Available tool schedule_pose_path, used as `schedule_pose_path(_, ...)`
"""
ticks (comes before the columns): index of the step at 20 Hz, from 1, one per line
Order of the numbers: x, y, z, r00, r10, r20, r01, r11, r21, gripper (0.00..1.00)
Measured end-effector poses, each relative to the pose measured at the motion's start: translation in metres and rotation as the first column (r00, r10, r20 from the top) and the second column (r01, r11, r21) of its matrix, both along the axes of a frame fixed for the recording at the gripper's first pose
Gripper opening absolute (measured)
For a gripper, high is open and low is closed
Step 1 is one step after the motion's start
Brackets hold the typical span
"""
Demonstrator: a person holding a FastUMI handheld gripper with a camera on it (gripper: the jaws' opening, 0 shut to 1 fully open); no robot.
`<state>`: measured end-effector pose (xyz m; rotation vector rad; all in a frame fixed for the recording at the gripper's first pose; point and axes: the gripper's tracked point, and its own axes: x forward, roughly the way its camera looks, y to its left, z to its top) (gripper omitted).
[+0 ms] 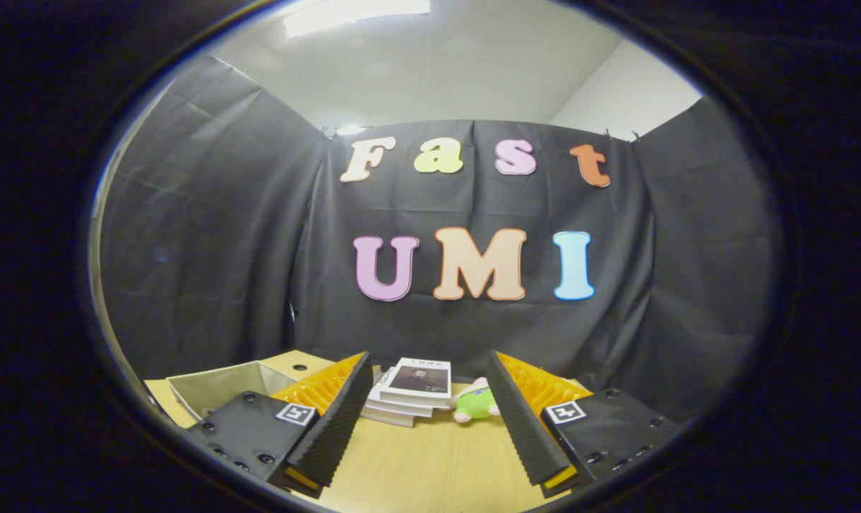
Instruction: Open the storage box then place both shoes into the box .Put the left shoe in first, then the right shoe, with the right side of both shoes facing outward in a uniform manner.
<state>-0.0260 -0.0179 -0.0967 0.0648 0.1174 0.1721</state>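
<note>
Gripper fingers stand wide apart at the lower centre of the frame, holding nothing and touching nothing — bare wooden table lies between them. Beyond them sit a stack of books and a small green plush toy. At lower left, a grey open-topped storage box stands on the table; its interior is hidden. Shoes cannot be located, so progress cannot be judged.

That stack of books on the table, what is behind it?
Behind the stack of books hangs the black cloth wall; a green plush toy lies beside it. The open hand-held gripper hides neither.
</note>
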Motion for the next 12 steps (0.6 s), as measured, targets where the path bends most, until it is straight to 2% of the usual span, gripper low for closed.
schedule_pose_path(12, -0.004, -0.050, -0.006, 1.000, -0.011, -0.001, 0.011, 1.000, -0.026, 1.00)
